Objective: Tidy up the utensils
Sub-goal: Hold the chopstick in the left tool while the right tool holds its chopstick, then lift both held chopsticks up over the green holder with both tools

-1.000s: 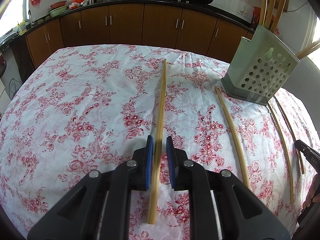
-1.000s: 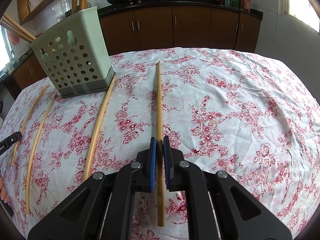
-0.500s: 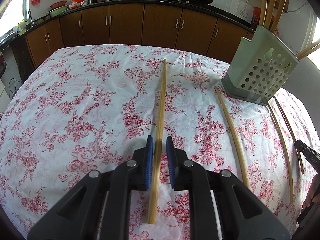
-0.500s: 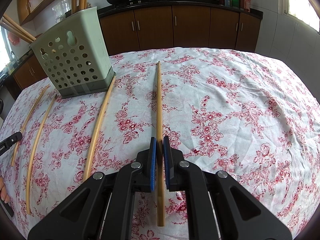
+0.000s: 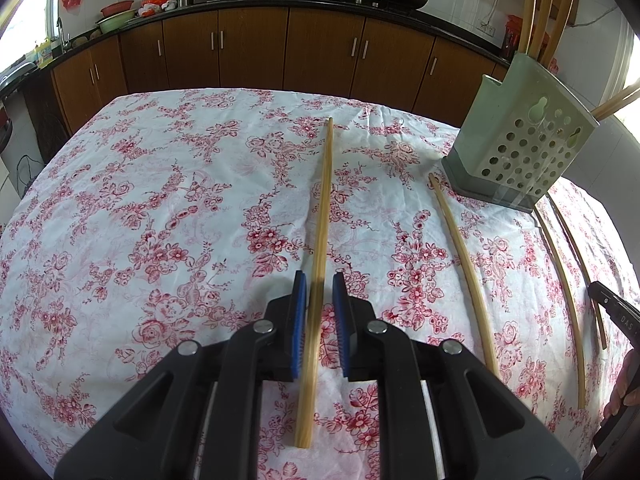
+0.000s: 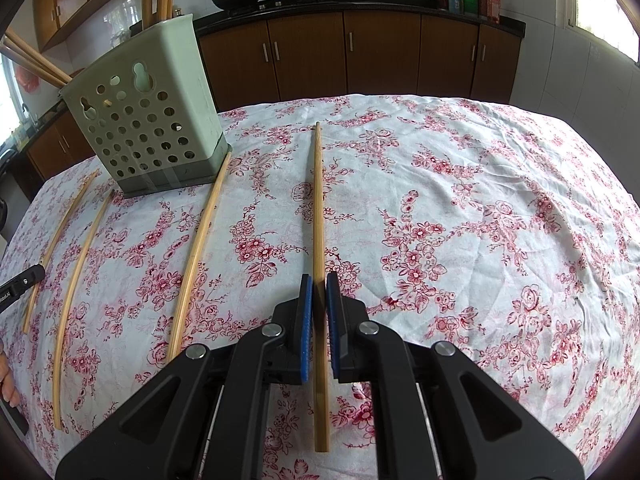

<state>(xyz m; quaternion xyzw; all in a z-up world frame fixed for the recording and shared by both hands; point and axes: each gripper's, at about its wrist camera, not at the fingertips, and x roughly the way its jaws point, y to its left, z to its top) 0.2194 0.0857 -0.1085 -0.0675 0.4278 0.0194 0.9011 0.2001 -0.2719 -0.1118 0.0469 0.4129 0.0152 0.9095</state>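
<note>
A long bamboo chopstick (image 5: 322, 208) lies on the floral tablecloth and runs between the blue pads of my left gripper (image 5: 319, 286). The jaws stand slightly apart on either side of it, with a small gap. Another chopstick (image 6: 318, 208) runs between the pads of my right gripper (image 6: 319, 284), whose jaws are closed against it. A pale green perforated utensil holder (image 5: 516, 148) with several chopsticks standing in it is at the right of the left wrist view, and it also shows at the left of the right wrist view (image 6: 148, 120).
More loose chopsticks (image 5: 466, 256) lie on the cloth beside the holder, also in the right wrist view (image 6: 198, 256). The other gripper's tip (image 5: 616, 312) shows at the right edge. Brown kitchen cabinets (image 5: 256, 48) stand behind the table.
</note>
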